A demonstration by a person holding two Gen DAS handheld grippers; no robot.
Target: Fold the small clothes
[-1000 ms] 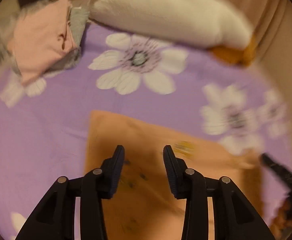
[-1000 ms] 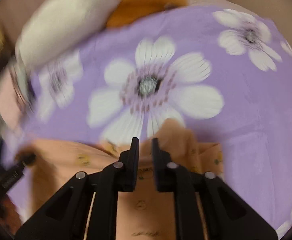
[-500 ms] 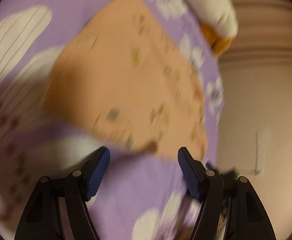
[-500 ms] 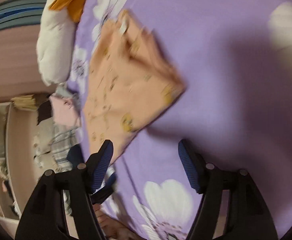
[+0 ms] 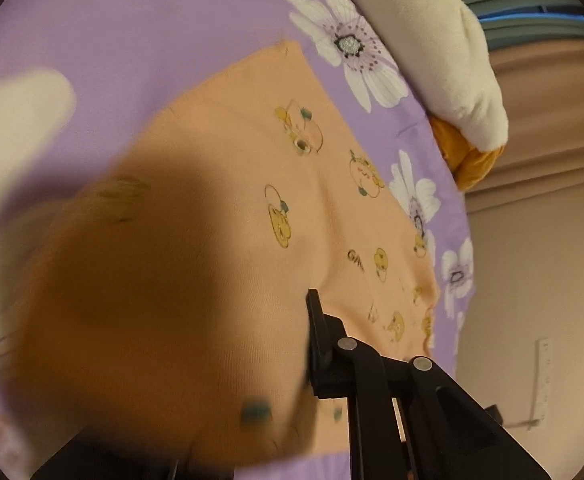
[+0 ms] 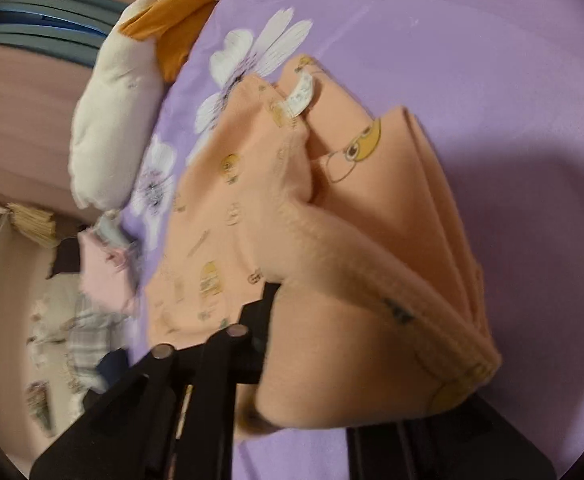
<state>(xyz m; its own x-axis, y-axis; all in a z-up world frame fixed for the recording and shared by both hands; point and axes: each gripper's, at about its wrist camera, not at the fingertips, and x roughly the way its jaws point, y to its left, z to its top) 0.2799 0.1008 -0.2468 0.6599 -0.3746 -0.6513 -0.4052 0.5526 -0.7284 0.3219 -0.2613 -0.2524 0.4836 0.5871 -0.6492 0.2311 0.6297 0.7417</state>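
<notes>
An orange baby garment (image 5: 251, 184) printed with small yellow cartoon faces lies on the purple flowered bedspread (image 5: 139, 32). My left gripper (image 5: 275, 360) is shut on its near edge; a lifted flap of cloth hides the left finger and only the right finger (image 5: 320, 344) shows. In the right wrist view the same garment (image 6: 372, 216) is bunched in folds with a white label (image 6: 302, 96) showing. My right gripper (image 6: 316, 344) is shut on its hem; the cloth hides the right finger.
A white and orange plush pillow (image 5: 444, 52) lies at the bed's far edge, also in the right wrist view (image 6: 119, 120). A pile of pink and plaid clothes (image 6: 91, 280) sits at the left. A beige wall (image 5: 532, 280) lies to the right.
Both grippers were open above the flat garment half a second ago. Now each has closed on an edge of it and lifted the cloth close to the cameras.
</notes>
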